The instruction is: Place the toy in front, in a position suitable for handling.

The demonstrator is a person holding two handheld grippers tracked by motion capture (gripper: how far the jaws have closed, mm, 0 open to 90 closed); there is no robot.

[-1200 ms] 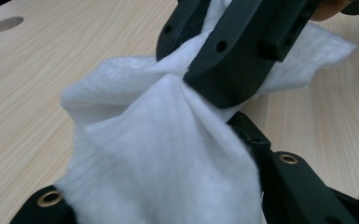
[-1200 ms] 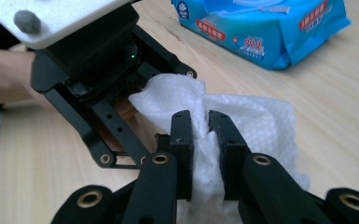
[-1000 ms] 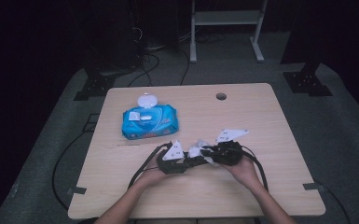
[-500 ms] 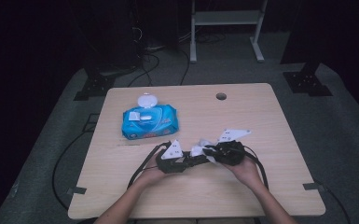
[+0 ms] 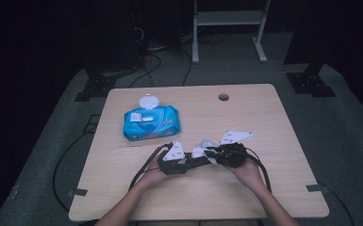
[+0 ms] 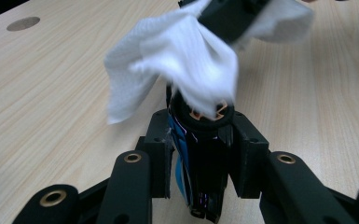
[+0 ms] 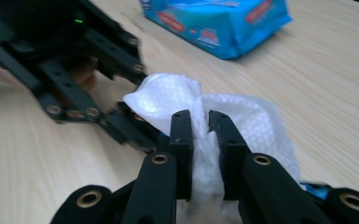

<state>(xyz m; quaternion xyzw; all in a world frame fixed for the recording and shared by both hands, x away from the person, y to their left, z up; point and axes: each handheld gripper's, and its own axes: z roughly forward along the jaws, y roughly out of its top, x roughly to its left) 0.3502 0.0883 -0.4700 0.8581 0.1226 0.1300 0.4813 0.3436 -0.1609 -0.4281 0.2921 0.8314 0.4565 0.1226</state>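
Mid-wipe by the look: left gripper (image 6: 200, 140) jaws clamped on dark cylindrical object (image 6: 200, 158) low over surface (image 5: 264, 122), right gripper (image 7: 200, 135) jaws pinching white wipe (image 7: 242, 121) against its tip; wipe pack (image 5: 151, 123) open behind, wipe not yet put down.

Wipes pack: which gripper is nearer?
Left. The left gripper sits just in front of the blue wipes pack, slightly to its right; the right gripper is farther right.
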